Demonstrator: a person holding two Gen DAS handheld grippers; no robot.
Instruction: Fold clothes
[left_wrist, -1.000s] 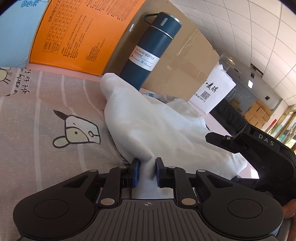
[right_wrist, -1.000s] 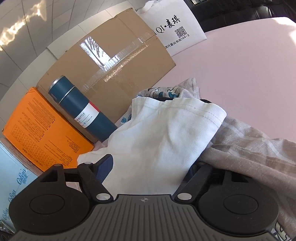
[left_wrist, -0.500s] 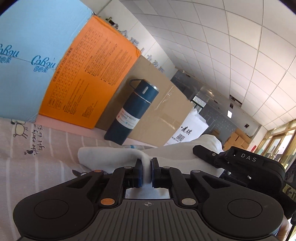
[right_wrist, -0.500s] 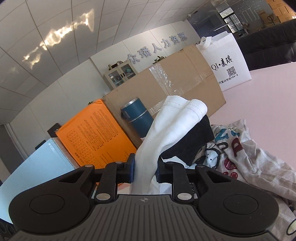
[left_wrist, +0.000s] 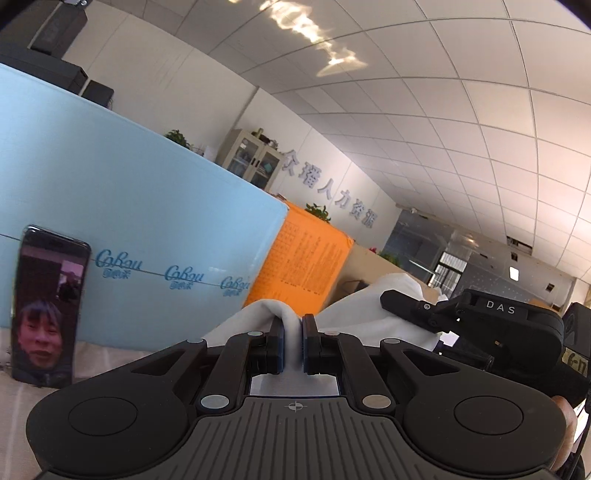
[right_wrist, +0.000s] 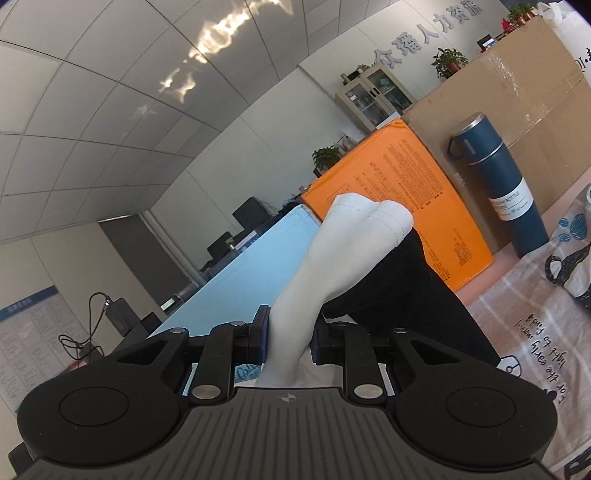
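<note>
A white garment (left_wrist: 354, 317) hangs off the table between my two grippers. My left gripper (left_wrist: 293, 332) is shut on a pinched fold of it. In the right wrist view my right gripper (right_wrist: 290, 332) is shut on a thicker, stitched edge of the white garment (right_wrist: 343, 251), which stands up past the fingertips. A black cloth part (right_wrist: 417, 295) hangs just behind that edge. One of the right gripper's fingers (left_wrist: 402, 301) shows at the right of the left wrist view, pressed on the cloth. Both grippers point about level.
A cartoon-print cloth (right_wrist: 535, 306) covers the pink table. Along the back stand a light-blue box (left_wrist: 129, 221), an orange box (right_wrist: 406, 184), a cardboard box (right_wrist: 535, 92) and a dark-blue vacuum bottle (right_wrist: 506, 195). A phone (left_wrist: 48, 306) leans on the blue box.
Both grippers rose and swung left, lifting the white garment off the table. The right gripper's jaws went from wide apart around the cloth to shut on it.
</note>
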